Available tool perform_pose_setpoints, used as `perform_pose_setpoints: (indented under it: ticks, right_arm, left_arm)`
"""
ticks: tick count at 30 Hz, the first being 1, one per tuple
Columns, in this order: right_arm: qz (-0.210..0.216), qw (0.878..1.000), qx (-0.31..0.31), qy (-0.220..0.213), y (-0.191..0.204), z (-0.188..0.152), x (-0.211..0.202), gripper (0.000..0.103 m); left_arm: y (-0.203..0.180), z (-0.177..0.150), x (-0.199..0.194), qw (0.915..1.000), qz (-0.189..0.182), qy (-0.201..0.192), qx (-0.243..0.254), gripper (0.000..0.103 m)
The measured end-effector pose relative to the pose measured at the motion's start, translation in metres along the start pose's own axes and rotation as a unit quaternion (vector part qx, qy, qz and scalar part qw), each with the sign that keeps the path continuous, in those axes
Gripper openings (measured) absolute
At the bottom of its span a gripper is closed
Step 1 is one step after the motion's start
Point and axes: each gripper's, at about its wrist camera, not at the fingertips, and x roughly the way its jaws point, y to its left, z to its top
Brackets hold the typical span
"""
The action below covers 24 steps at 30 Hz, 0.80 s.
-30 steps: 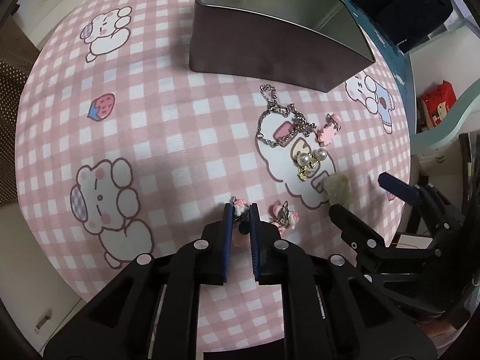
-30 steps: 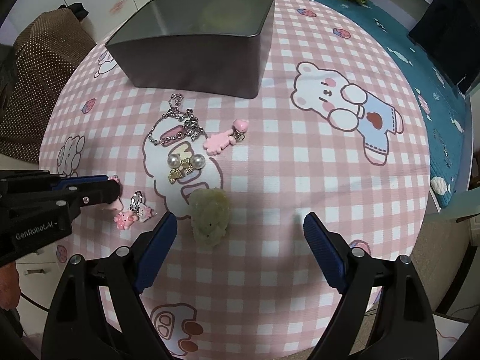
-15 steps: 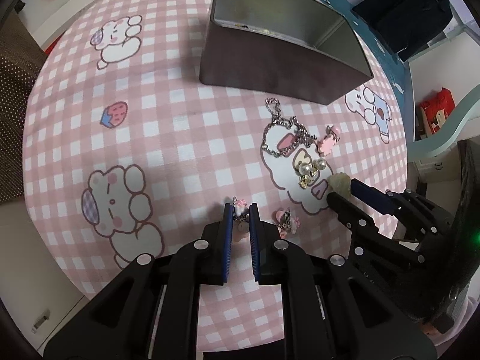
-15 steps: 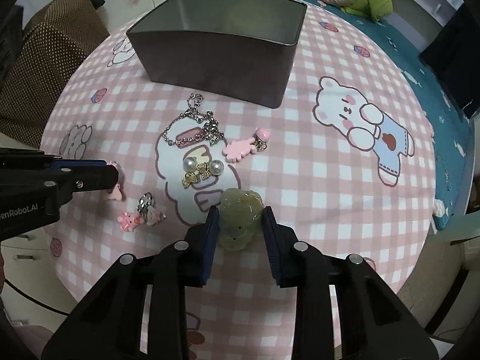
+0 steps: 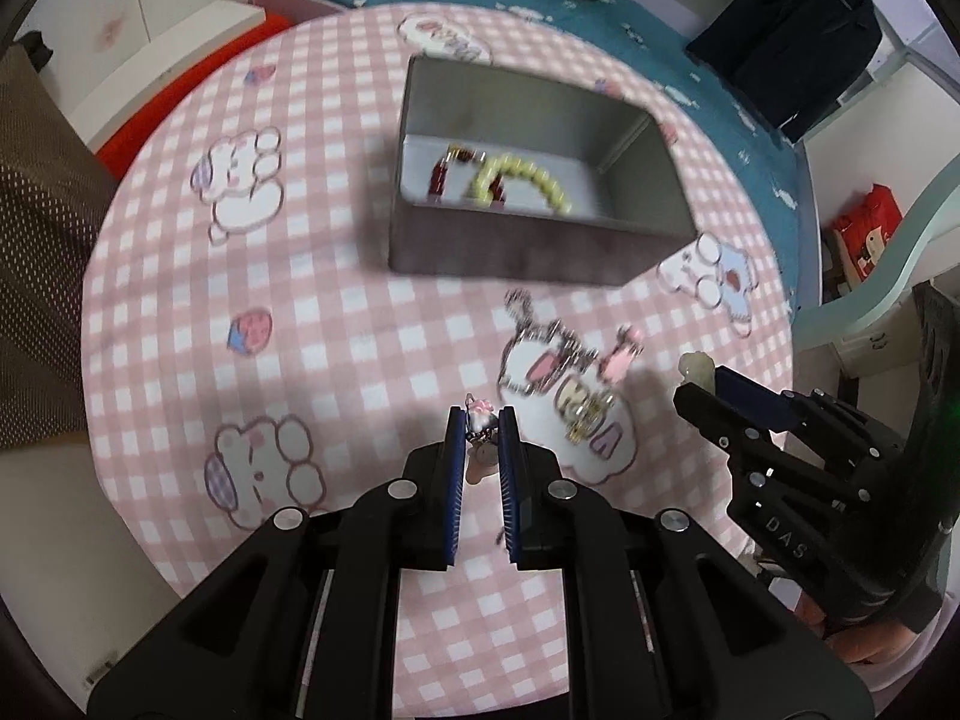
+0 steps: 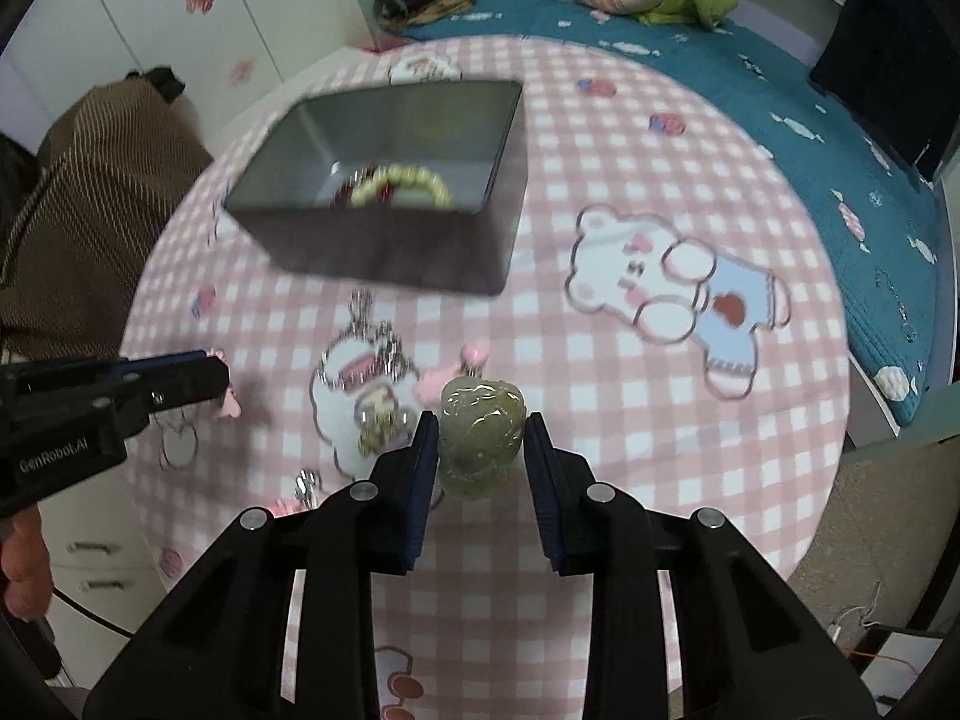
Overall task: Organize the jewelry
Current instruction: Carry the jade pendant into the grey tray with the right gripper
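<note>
My left gripper (image 5: 482, 420) is shut on a small pink earring (image 5: 480, 414) and holds it above the pink checked tablecloth (image 5: 360, 354). My right gripper (image 6: 482, 429) is shut on a pale green jade pendant (image 6: 482, 432), also lifted off the cloth. It shows in the left wrist view (image 5: 696, 367) too. A grey metal tin (image 5: 528, 252) stands at the far middle, with a yellow bead bracelet (image 5: 528, 180) and a dark red one inside. A silver chain (image 6: 366, 354), a pink charm (image 6: 450, 375) and pearl earrings (image 6: 378, 426) lie on the cloth.
Another pink earring (image 6: 300, 489) lies near the front left of the cloth. A brown dotted chair (image 6: 90, 210) stands left of the round table. A teal bed (image 6: 750, 60) with clothes lies behind. The table edge drops off at the right.
Both grippers have risen from the cloth with their pieces. The right gripper closed on the jade pendant a second ago. The tin's inside has come into view.
</note>
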Motion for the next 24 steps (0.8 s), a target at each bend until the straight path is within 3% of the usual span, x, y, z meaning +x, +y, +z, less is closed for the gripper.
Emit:
perform_pose_setpoints:
  ticks: [14,24]
  right_arm:
    - [0.012,0.998,-0.012,-0.052,0.016,0.050,-0.030,0.028]
    - [0.021,0.998,-0.025,-0.054,0.025,0.076,-0.015,0.028]
  left_arm:
    - [-0.019,0.044,-0.023,0.9982,0.003,-0.052,0.030,0.010]
    - [-0.018,0.072,-0.017,0.9977,-0.004,-0.060,0.032,0.010]
